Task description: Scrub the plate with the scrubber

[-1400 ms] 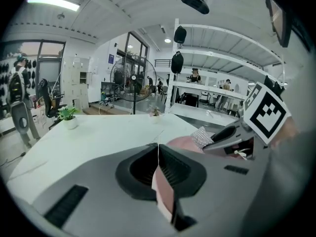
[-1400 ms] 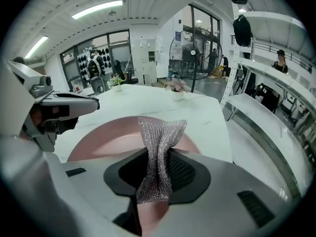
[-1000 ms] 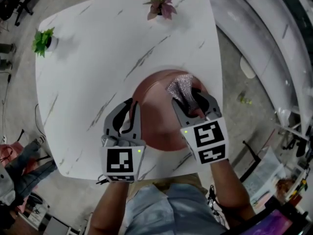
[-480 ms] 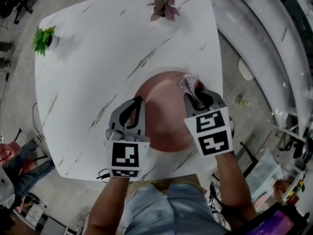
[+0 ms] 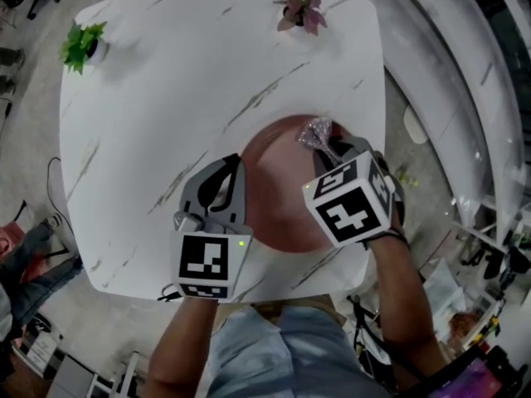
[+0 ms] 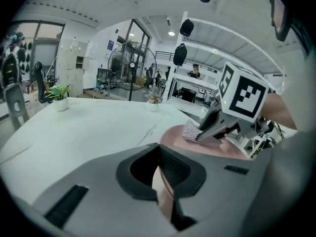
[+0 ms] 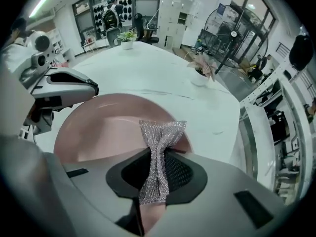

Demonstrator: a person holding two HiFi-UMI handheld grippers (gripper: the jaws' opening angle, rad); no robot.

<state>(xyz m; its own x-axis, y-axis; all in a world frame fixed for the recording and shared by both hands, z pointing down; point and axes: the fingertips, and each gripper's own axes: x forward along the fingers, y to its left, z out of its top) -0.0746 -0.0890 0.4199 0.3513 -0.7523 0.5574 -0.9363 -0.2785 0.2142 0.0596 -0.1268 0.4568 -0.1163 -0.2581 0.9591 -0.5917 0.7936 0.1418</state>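
A round pink plate (image 5: 274, 197) lies on the white marble table (image 5: 166, 98), near its front right corner. My left gripper (image 5: 226, 177) is shut on the plate's left rim; in the left gripper view the pink rim (image 6: 162, 189) sits pinched between the jaws of the left gripper (image 6: 158, 149). My right gripper (image 5: 332, 150) is shut on a silvery mesh scrubber (image 5: 315, 131), which rests at the plate's far right edge. In the right gripper view the scrubber (image 7: 157, 154) is squeezed at its waist by the right gripper (image 7: 158, 157), and its fanned end lies on the plate (image 7: 98, 127).
A green potted plant (image 5: 83, 46) stands at the table's far left corner. A pink-leaved plant (image 5: 300, 11) stands at the far right. The plate lies close to the table's right and near edges. Chairs and clutter surround the table on the floor.
My right gripper has carried the scrubber from the plate's right middle toward its far right edge and has tilted. The left gripper has kept its hold on the rim.
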